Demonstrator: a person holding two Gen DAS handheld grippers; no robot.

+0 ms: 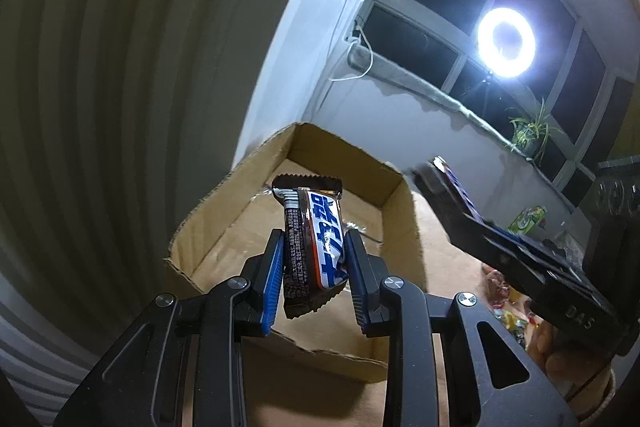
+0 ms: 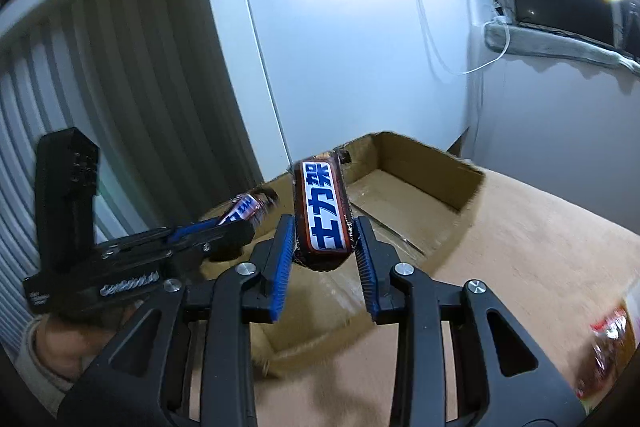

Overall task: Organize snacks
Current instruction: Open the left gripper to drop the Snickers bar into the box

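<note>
My left gripper [image 1: 313, 233] is shut on a brown chocolate bar [image 1: 316, 243] with a white and blue label. It hangs tilted over the open cardboard box [image 1: 340, 163]. In the right wrist view my right gripper [image 2: 324, 218] is shut on a second bar of the same kind [image 2: 324, 211], standing upright between the blue pads [image 2: 280, 267] just short of the box [image 2: 420, 159]. Each gripper shows in the other's view: the right gripper [image 1: 438, 169] beside the box's right corner, the left gripper [image 2: 256, 205] over its near-left corner with its bar [image 2: 245, 207].
The box sits on a brown tabletop [image 2: 540, 267] against a white wall. A heap of wrapped snacks [image 1: 504, 291] and a green carton [image 1: 528, 219] lie to the right, and a red packet [image 2: 612, 339] sits at the table's right edge. A ring light [image 1: 506, 43] glares by the window.
</note>
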